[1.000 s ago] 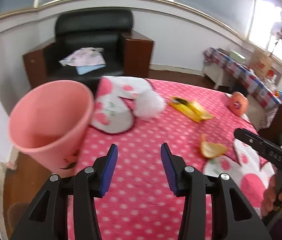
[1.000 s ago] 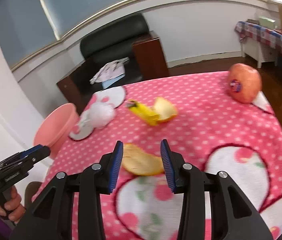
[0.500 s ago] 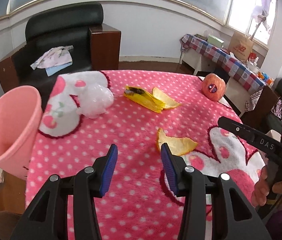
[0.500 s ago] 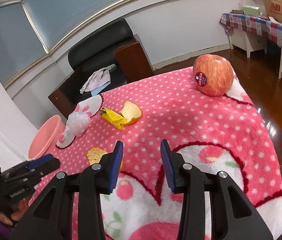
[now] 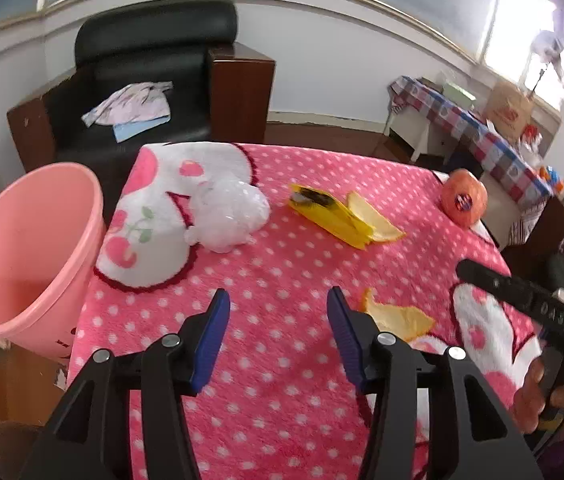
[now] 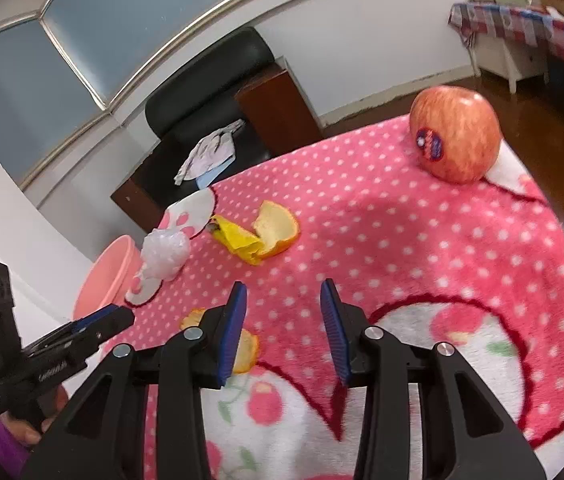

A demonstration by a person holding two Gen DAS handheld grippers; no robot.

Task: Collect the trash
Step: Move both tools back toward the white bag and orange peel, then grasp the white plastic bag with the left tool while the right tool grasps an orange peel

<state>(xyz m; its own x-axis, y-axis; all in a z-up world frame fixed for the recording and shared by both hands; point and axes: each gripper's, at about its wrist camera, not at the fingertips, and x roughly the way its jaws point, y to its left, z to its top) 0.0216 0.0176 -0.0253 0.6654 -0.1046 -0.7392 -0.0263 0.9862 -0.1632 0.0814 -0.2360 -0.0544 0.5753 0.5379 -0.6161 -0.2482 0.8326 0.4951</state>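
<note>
Both tongs released, nothing between blades: left tongs (image 5: 278, 332) just been opening wider, over pink polka-dot blanket (image 5: 282, 264) on table; right tongs (image 6: 283, 328) gaping, above blanket's white patch. Orange peel piece (image 5: 397, 318) just beside left tongs' right blade, also partly behind right tongs' left blade. Yellow wrapper (image 5: 333, 216) touching 2nd orange peel (image 6: 276, 228), mid-table. Crumpled clear plastic (image 5: 228, 212) near far-left edge, by pink bin (image 5: 30, 256) off table's side. Apple w/ sticker (image 6: 453, 134) at far corner. Black armchair (image 5: 142, 80) behind.
</note>
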